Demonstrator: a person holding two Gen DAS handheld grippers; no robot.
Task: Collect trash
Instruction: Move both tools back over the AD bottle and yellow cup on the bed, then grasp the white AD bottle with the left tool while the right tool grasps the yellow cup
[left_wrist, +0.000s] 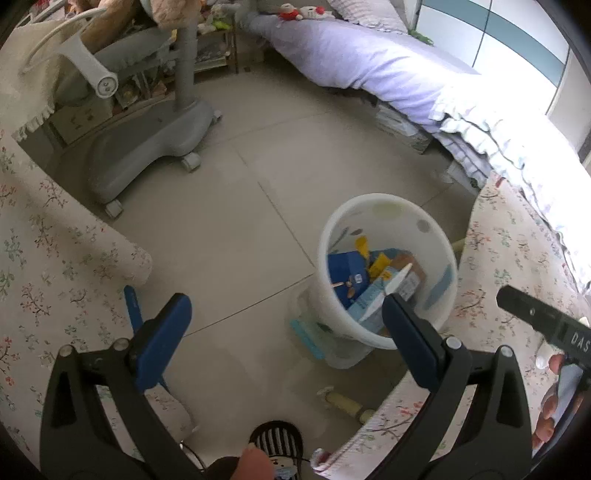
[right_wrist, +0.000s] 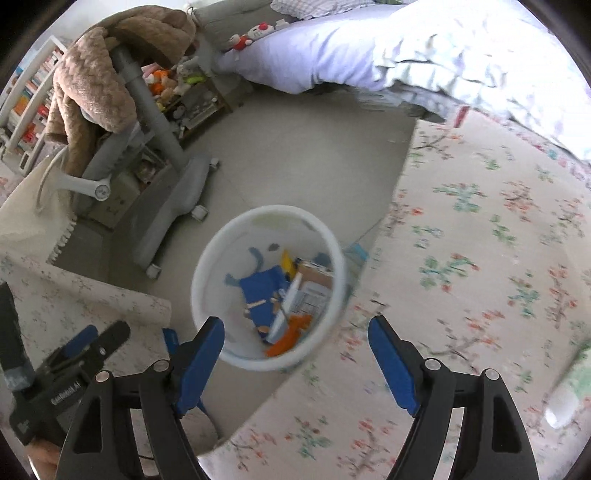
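Observation:
A white trash bin (left_wrist: 388, 218) stands on the tiled floor between two floral-covered surfaces; it also shows in the right wrist view (right_wrist: 221, 236). It holds blue, yellow and orange wrappers, cardboard and a white stick (left_wrist: 395, 282). My left gripper (left_wrist: 286, 314) is open and empty, held above the floor just left of the bin. My right gripper (right_wrist: 295, 336) is open and empty, above the bin's near rim. The left gripper's body shows at the lower left of the right wrist view (right_wrist: 74, 365).
A grey wheeled chair base (left_wrist: 147, 147) stands at the back left. A bed with a lilac duvet (left_wrist: 362, 55) runs along the back right. Floral cloth (right_wrist: 480, 258) covers the surface to the right. A pale tube (left_wrist: 343, 402) lies on the floor near my foot.

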